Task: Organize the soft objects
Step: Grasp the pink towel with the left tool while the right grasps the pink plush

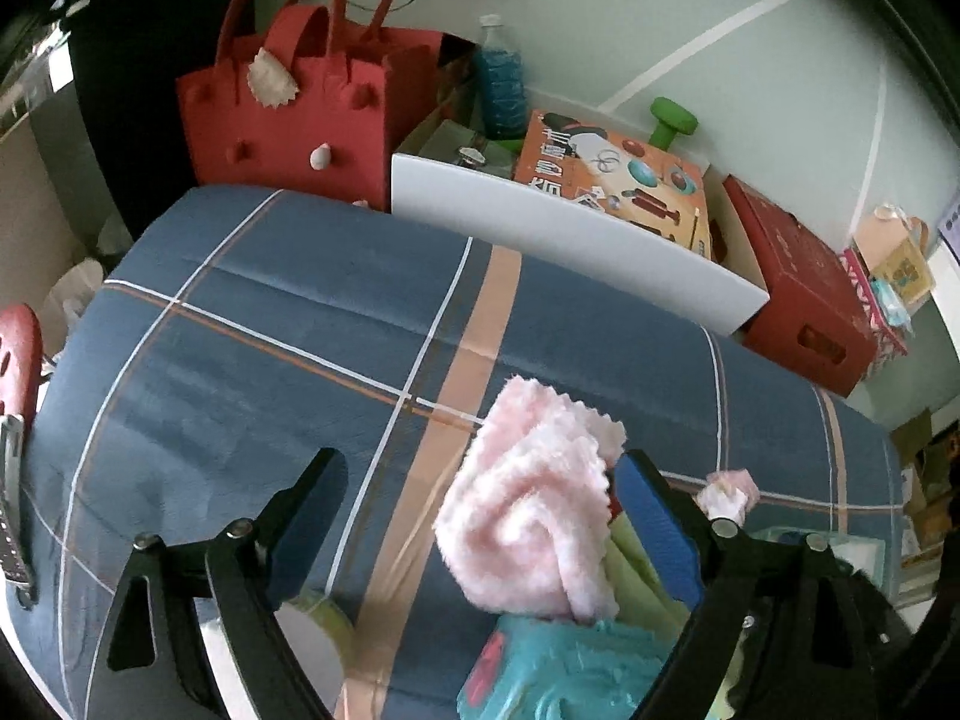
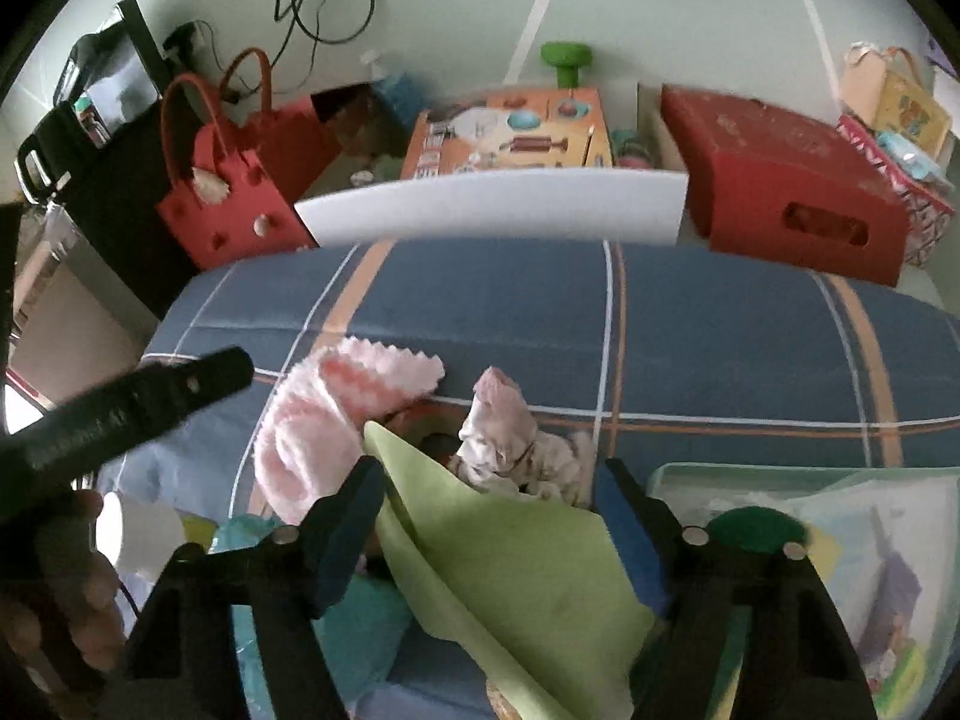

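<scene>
Behind the blue plaid bed (image 2: 690, 324) I've got a pale green wall (image 2: 660, 0) with white stripes, a red felt handbag (image 1: 282, 126), a white board (image 2: 498, 210), and a red cardboard box (image 2: 780, 174).

Bare blue bedspread (image 1: 252, 324) lies open leftward; pink towel (image 1: 534, 510) and green cloth (image 2: 510, 564) crowd the near side

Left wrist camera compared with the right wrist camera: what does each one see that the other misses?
Only the left wrist view shows the teal fluffy cloth directly below its gripper. Only the right wrist view shows the crumpled white patterned cloth, the clear plastic storage bin and the person's hand. Both show the fluffy pink towel, the light green cloth sheet, the blue plaid bed cover and the red felt handbag.
</scene>
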The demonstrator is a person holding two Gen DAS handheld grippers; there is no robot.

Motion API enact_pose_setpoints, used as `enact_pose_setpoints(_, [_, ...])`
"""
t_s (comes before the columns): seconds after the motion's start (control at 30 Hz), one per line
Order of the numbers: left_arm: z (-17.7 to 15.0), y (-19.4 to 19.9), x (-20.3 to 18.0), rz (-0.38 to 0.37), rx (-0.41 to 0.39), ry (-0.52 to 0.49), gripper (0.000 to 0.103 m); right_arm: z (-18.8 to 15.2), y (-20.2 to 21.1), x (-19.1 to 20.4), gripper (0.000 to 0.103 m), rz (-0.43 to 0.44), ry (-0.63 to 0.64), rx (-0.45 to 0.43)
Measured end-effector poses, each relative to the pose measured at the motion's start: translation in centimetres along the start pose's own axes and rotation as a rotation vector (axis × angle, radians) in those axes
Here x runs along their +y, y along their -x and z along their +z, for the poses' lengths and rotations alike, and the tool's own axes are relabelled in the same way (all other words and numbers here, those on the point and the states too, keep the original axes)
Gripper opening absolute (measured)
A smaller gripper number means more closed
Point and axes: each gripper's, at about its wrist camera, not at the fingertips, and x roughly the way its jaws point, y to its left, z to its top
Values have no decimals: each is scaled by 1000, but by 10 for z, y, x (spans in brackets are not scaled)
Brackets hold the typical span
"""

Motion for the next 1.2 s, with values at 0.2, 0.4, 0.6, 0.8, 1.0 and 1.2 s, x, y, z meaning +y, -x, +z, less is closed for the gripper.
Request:
enact_pose_setpoints(0.2, [0, -13, 3, -5, 24, -13, 79, -5, -19, -3, 72, 17, -1, 36])
enact_pose_setpoints(0.4, [-4, -24, -2, -12, 59, -29, 68, -8, -30, -10, 66, 35, -34, 54])
enact_pose_setpoints(0.6, [-10, -44, -7, -39, 106, -40, 52, -9, -34, -13, 57, 48, -47, 43])
enact_pose_setpoints(0.8, [-14, -57, -7, -55, 139, -40, 26, -11, -31, -11, 34, 68, -45, 24])
enact_pose_setpoints(1.0, [-15, -57, -6, -68, 137, -36, 14, -10, -30, -10, 21, 66, -50, 15])
enact_pose_setpoints(1.2, [-11, -51, -1, -81, 118, -19, 12, -7, -25, -7, 18, 67, -39, -2])
